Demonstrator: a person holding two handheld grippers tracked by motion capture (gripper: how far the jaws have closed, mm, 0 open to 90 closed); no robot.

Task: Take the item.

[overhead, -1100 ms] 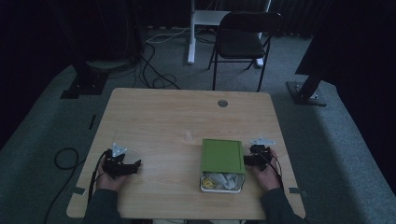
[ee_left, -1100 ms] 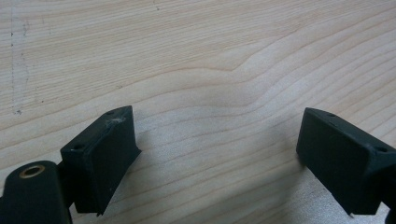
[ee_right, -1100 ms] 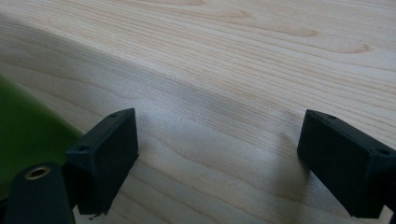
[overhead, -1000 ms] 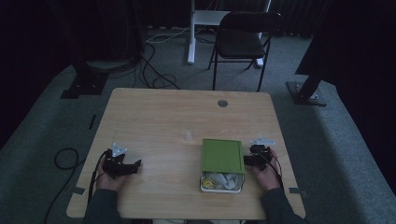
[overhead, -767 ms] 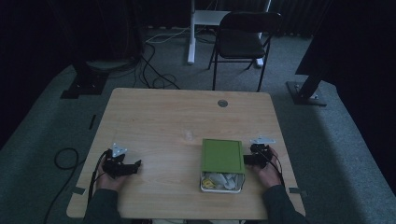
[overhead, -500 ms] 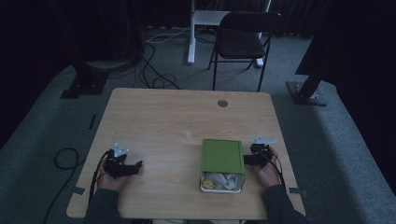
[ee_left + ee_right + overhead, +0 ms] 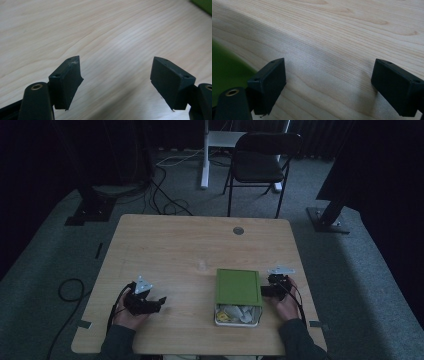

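A green lid (image 7: 238, 287) lies across a white box (image 7: 218, 321) near the table's front right, leaving the box's near end uncovered. Pale items (image 7: 239, 312) show inside that end. My right gripper (image 7: 264, 291) rests on the table just right of the lid, pointing at it, open with nothing between its fingers. In the right gripper view the gripper (image 7: 329, 75) spans bare wood, and the green lid (image 7: 224, 65) shows at the left. My left gripper (image 7: 160, 303) sits at the front left, open and holding nothing. In the left gripper view it (image 7: 115, 72) is over bare wood, with the green lid (image 7: 203, 3) at the top right corner.
A small clear object (image 7: 201, 266) stands on the wooden table (image 7: 175, 245) near its middle. A round grommet (image 7: 238, 230) sits near the far edge. A black folding chair (image 7: 260, 165) stands beyond the table, with stand bases and cables on the floor.
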